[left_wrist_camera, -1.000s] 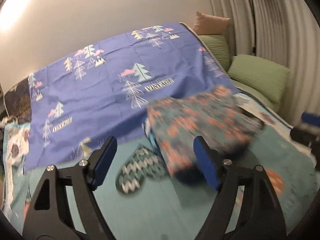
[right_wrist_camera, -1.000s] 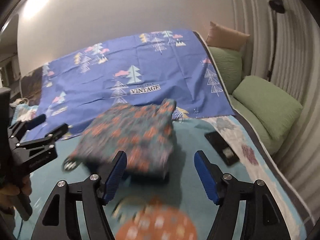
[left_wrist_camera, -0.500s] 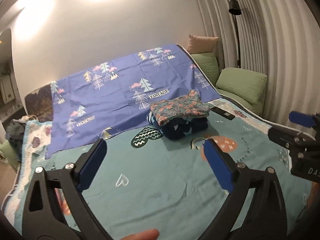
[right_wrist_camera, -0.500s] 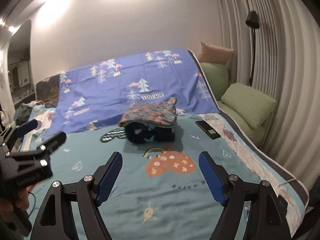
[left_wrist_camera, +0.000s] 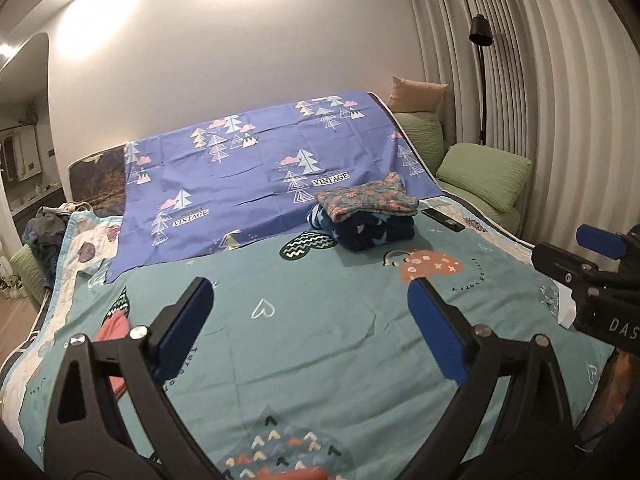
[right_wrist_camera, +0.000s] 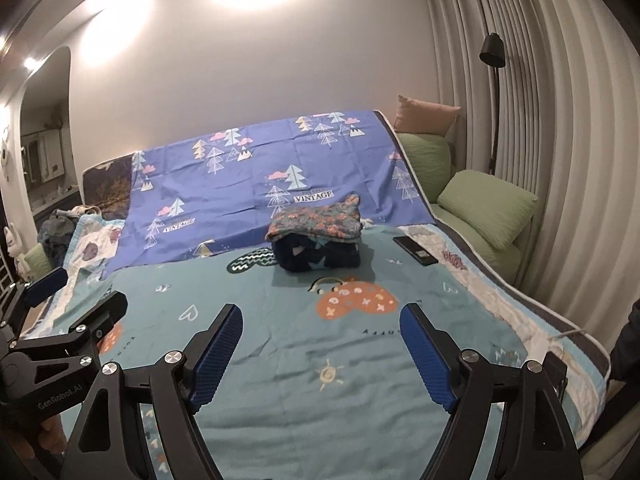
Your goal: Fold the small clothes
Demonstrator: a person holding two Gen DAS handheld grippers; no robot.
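Observation:
A folded floral garment (left_wrist_camera: 366, 200) (right_wrist_camera: 316, 222) lies on top of a folded navy star-print garment (left_wrist_camera: 372, 232) (right_wrist_camera: 320, 258), stacked at the far side of the teal bedspread (left_wrist_camera: 320, 320). My left gripper (left_wrist_camera: 308, 286) is open with nothing between its blue pads, well back from the stack. My right gripper (right_wrist_camera: 321, 312) is also open and holds nothing, equally far back. Each gripper shows in the other's view: the right gripper (left_wrist_camera: 576, 246) at the right edge, the left gripper (right_wrist_camera: 80, 294) at the left edge. A dark-teal patterned cloth (left_wrist_camera: 288, 450) lies at the near edge under my left gripper.
A blue tree-print sheet (left_wrist_camera: 248, 168) covers the far half of the bed. A black phone (right_wrist_camera: 416, 251) lies right of the stack. Green pillows (right_wrist_camera: 488, 208) and a floor lamp (right_wrist_camera: 494, 52) stand at the right by the curtain. A heap of clothes (left_wrist_camera: 44, 224) sits far left.
Both grippers have drawn back from the stack toward the near edge of the bed and stand wider. The floral garment, blurred and close one second ago, now rests still on the navy one.

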